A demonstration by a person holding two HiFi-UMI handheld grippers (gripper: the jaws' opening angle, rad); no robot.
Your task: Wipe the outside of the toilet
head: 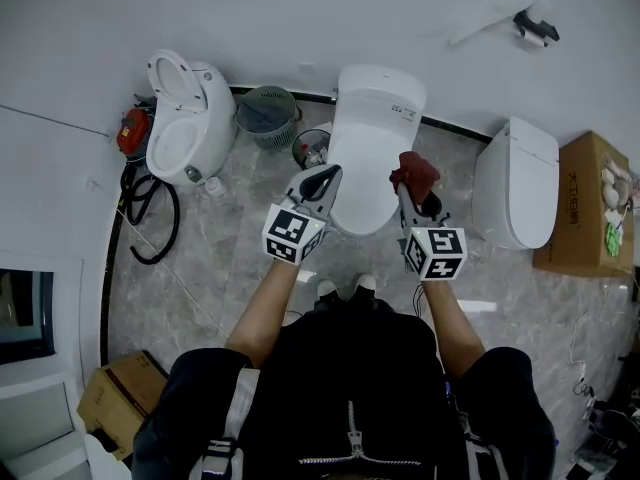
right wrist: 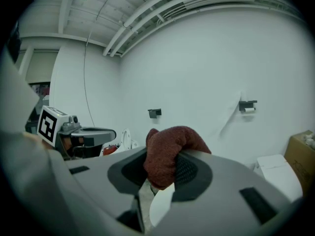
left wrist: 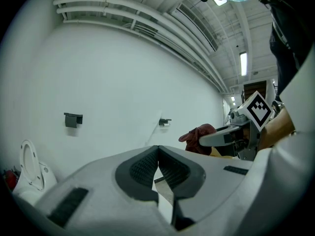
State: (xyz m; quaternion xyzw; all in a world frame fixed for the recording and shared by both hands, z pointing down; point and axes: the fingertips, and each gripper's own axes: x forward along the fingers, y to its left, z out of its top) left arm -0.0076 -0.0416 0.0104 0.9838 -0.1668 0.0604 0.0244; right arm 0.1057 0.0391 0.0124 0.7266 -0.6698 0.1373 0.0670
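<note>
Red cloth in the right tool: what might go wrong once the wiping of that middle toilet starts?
1. The right gripper pinches only a fold of the red cloth, with most of it bunched above the jaws; rubbing could tug it loose.
2. A basket and a small pot stand close beside the toilet, so a sweep down that side might knock them over.

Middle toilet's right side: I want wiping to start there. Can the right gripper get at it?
Probably yes: the right gripper, shut on the red cloth, hangs at the right side of the middle toilet, nothing visible between them.
</note>
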